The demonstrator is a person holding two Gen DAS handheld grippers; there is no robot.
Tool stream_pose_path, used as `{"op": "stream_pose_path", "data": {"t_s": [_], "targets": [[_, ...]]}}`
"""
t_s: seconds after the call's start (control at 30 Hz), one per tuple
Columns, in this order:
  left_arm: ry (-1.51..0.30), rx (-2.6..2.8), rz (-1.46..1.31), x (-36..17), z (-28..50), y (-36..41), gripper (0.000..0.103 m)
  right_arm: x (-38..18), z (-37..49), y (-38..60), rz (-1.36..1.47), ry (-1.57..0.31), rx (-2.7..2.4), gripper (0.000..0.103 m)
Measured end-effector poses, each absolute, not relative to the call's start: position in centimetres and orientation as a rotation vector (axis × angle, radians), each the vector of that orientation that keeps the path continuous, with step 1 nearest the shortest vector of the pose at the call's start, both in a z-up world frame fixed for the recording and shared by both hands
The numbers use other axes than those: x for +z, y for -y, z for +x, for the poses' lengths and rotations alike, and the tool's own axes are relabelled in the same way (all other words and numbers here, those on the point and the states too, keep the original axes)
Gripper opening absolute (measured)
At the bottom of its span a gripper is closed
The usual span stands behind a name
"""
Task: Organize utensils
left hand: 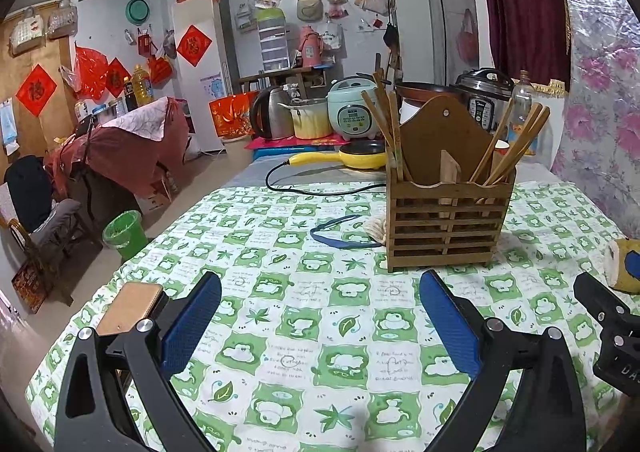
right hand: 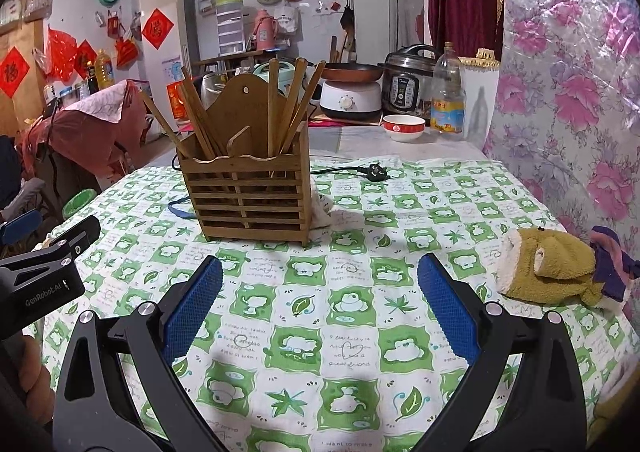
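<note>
Jaws of both grippers gape empty — one holder [left hand: 448, 220], two chopstick bunches.

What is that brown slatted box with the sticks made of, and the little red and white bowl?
The brown slatted box looks like bamboo or wood, matte: visible grain, cut slats. The sticks look the same. The red and white bowl looks like glazed ceramic, smooth and shiny, though plastic is possible.

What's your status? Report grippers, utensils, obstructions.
Left gripper open, empty. Right gripper open, empty. Chopsticks upright in wooden holder, both compartments. Tablecloth ahead bare.
</note>
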State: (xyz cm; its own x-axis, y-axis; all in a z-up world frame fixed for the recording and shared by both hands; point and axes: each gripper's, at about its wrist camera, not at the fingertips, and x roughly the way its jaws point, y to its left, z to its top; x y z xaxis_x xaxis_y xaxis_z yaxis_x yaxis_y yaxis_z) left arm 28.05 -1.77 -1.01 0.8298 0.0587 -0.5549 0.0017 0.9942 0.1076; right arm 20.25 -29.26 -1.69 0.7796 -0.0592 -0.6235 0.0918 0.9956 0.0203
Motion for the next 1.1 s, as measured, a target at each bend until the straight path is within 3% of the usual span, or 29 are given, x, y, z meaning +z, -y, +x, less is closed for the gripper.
{"op": "stream_pose_path", "data": {"t_s": [1.1], "targets": [[-0.567, 0.053, 0.124, -0.89, 27.58, 1.67, 0.097, -1.62, 20.30, 29.21, 0.049, -0.667, -0.085, 0.095]]}}
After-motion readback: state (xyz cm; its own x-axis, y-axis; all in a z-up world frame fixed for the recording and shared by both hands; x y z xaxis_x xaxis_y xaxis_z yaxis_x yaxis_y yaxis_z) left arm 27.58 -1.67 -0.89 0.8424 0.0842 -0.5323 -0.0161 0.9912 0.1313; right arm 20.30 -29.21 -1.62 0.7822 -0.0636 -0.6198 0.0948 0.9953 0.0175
